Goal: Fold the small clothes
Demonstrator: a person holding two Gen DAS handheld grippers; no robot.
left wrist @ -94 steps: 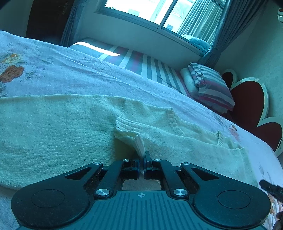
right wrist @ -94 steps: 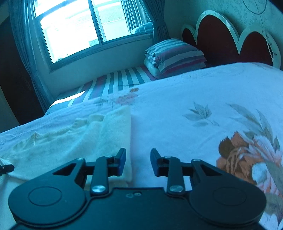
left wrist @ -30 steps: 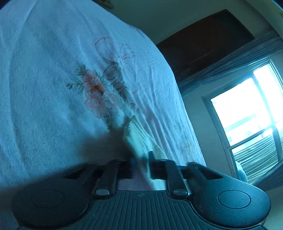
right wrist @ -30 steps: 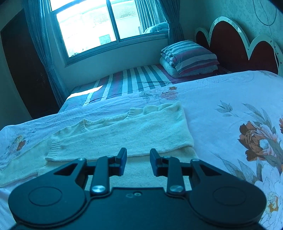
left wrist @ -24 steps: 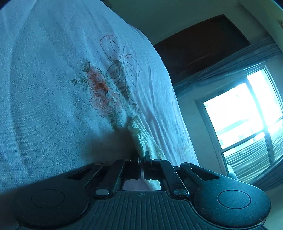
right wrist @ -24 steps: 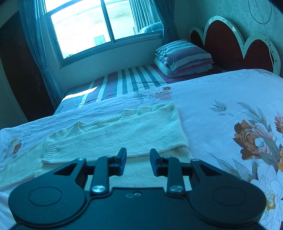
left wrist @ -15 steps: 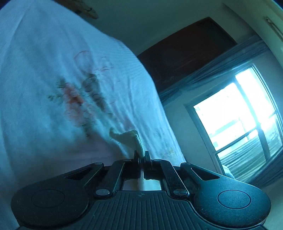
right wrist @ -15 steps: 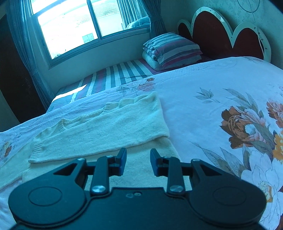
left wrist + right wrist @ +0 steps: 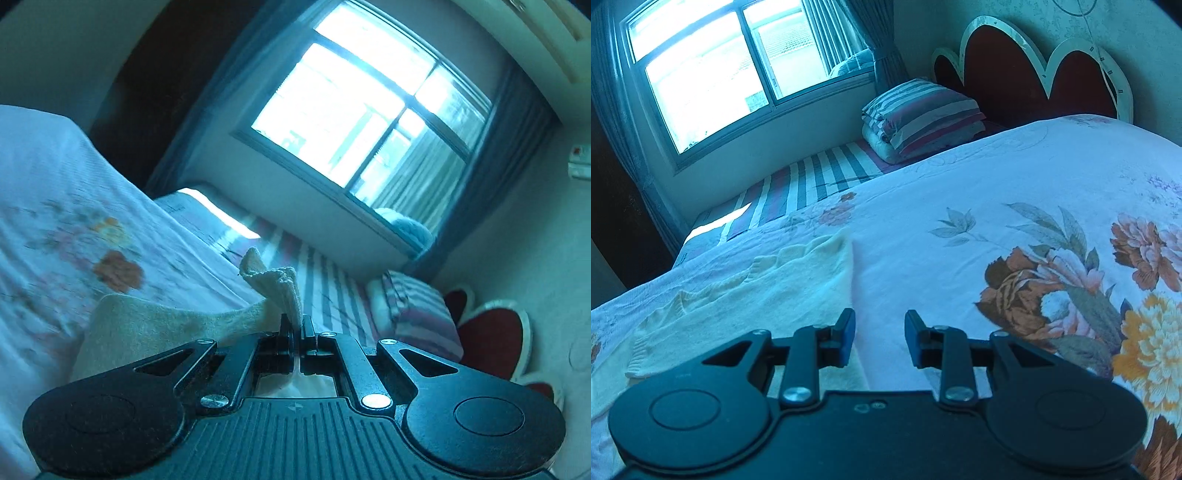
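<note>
A cream knit sweater (image 9: 768, 288) lies on the flowered bedspread (image 9: 1015, 192), with one sleeve folded across its body. My left gripper (image 9: 296, 325) is shut on the ribbed cuff (image 9: 275, 286) of the other sleeve, which hangs lifted above the bed and trails down to the left of the jaws. My right gripper (image 9: 879, 332) stands open, nothing between its fingers, just over the sweater's right edge near the front. The left gripper does not show in the right wrist view.
A striped sheet (image 9: 812, 181) and a stack of striped pillows (image 9: 919, 114) lie beyond the bedspread under the window (image 9: 713, 70). A red scalloped headboard (image 9: 1030, 70) stands at the right. Dark curtains hang by the window.
My left gripper has risen and swung round with the cuff, from facing the bedspread to facing the window. My right gripper has drifted right, so the sweater now sits more to the left.
</note>
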